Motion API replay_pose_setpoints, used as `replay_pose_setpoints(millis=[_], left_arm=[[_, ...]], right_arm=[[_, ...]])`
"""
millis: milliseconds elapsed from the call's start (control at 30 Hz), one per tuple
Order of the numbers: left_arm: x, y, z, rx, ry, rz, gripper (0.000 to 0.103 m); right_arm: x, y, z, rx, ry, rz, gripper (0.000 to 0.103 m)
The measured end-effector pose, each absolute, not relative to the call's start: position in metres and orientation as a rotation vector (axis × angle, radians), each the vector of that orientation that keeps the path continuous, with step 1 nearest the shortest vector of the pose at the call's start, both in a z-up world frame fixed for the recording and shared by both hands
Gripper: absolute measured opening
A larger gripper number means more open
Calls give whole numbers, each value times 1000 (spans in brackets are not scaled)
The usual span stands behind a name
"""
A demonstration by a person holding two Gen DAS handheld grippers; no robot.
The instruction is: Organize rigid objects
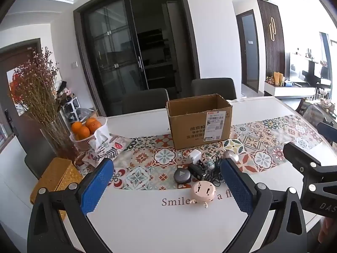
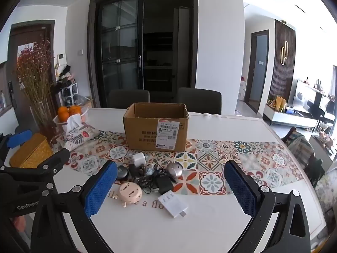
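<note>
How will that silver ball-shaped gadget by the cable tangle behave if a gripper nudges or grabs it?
The silver ball-shaped gadget looks round and glossy, so it will probably roll if nudged and may slip between flat pads. It sits against the black cable tangle, which might drag along. It looks rigid; weight is unclear.

Open cardboard box (image 2: 154, 133) upright on patterned runner; pink round gadget (image 2: 129, 193), white adapter (image 2: 173, 205), black charger (image 2: 164, 184) clustered before it.

Your white table (image 2: 210, 227) carries a patterned tile-print runner (image 2: 210, 168) across its middle. On the runner an open cardboard box (image 2: 154, 132) stands toward the far edge. Nearer you lie a white charger (image 2: 139, 158), a silver ball (image 2: 176, 169), tangled cables (image 2: 147, 181) and a black adapter (image 2: 164, 184) (partly overlapping). On bare tabletop by the near edge: a pink round gadget (image 2: 128, 193) and a white USB hub (image 2: 173, 206). At the left edge stand an orange basket (image 2: 70, 113), a vase (image 2: 42, 113) and a yellow box (image 2: 29, 150).
</note>
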State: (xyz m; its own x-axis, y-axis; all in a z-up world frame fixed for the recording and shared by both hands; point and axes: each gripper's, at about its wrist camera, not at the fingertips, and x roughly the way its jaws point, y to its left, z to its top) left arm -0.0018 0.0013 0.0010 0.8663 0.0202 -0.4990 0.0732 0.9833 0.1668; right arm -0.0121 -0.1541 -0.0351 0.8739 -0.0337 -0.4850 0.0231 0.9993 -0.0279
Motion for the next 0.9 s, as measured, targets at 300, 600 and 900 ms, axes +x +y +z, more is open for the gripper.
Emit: replay_pose_setpoints(millis=[300, 600, 900], left_arm=[[0, 0, 4, 166, 519, -42, 103], [-3, 1, 5, 162, 512, -33, 103], [-4, 3, 5, 152, 501, -22, 103]], right_arm=[[-11, -153, -36, -22, 507, -25, 102], [-11, -152, -36, -24, 509, -18, 102], [-13, -154, -36, -24, 507, -11, 102]])
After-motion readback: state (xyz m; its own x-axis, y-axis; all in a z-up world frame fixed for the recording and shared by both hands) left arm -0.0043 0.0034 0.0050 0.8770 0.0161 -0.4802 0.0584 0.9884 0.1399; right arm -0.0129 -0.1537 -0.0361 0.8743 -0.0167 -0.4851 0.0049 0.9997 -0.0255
